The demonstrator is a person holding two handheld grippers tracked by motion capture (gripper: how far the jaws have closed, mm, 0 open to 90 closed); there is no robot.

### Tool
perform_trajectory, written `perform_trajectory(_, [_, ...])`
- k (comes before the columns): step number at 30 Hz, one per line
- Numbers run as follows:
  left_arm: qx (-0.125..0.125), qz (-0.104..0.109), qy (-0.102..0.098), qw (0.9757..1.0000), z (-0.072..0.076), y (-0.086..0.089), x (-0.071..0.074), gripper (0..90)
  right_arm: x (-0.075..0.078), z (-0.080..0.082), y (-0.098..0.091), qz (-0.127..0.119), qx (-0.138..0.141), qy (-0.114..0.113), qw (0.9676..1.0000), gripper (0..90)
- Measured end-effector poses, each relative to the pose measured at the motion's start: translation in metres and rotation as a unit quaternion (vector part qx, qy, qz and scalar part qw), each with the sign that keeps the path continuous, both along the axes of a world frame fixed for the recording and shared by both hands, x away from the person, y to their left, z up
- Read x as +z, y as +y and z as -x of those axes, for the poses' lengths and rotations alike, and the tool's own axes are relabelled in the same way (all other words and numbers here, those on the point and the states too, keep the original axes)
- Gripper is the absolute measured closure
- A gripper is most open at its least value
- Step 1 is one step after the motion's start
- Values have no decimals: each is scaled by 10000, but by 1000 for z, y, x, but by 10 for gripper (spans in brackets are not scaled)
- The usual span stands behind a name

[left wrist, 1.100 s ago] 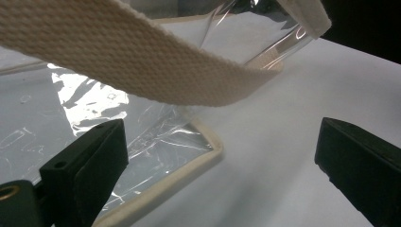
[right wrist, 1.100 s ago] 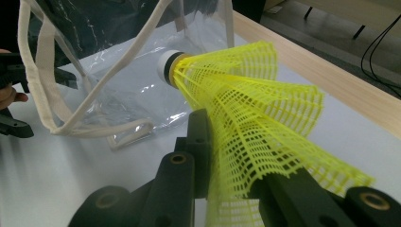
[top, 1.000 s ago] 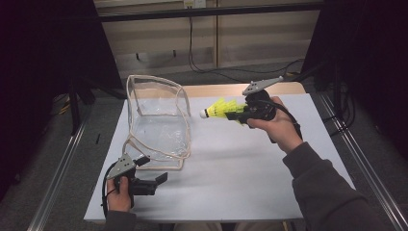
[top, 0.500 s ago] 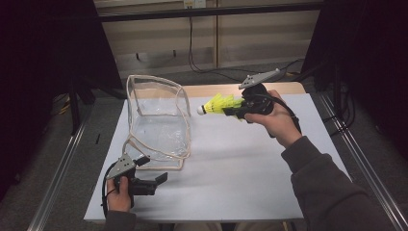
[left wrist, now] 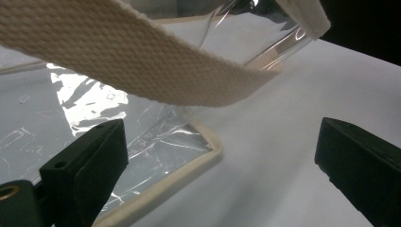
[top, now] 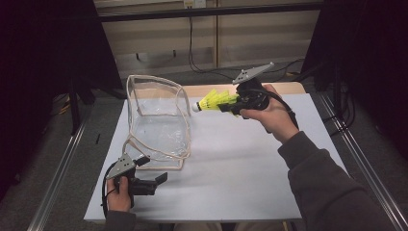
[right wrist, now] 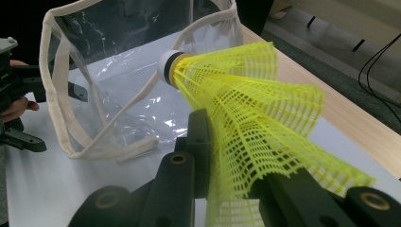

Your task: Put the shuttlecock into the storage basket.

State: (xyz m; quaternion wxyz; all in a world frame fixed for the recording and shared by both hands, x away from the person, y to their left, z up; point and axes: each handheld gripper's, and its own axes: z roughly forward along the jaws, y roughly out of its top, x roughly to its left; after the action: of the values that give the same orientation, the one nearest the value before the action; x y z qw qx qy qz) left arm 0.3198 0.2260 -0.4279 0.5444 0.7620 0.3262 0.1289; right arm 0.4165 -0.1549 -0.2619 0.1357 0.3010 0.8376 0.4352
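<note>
A yellow mesh shuttlecock [top: 214,101] with a white cork tip is clamped by its skirt in my right gripper [top: 232,106], held in the air just right of the bag's mouth, cork pointing at the bag. In the right gripper view the shuttlecock [right wrist: 246,109] spreads between the jaws of my right gripper [right wrist: 231,156]. The clear plastic bag [top: 156,118] with cream webbing trim stands open on the white sheet. My left gripper [top: 154,169] rests open at the bag's near corner. In the left gripper view my left gripper [left wrist: 222,137] has a cream strap [left wrist: 142,61] arching above its jaws, with nothing gripped.
The white sheet [top: 231,163] covers a wooden table whose far edge [top: 288,88] shows bare. Metal rails [top: 356,159] run along both sides. Cables hang by the wall behind. In the right gripper view the bag [right wrist: 94,94] sits beside the other hand's gripper [right wrist: 19,94].
My right gripper has lifted the shuttlecock a little and carried it slightly left, toward the bag's mouth. The left gripper and the bag have stayed put.
</note>
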Motion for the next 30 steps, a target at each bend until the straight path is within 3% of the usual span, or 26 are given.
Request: perform_trajectory(30, [-44, 2, 0, 10000, 0, 0, 0, 33, 16, -6, 34, 198, 109, -99, 9997, 798])
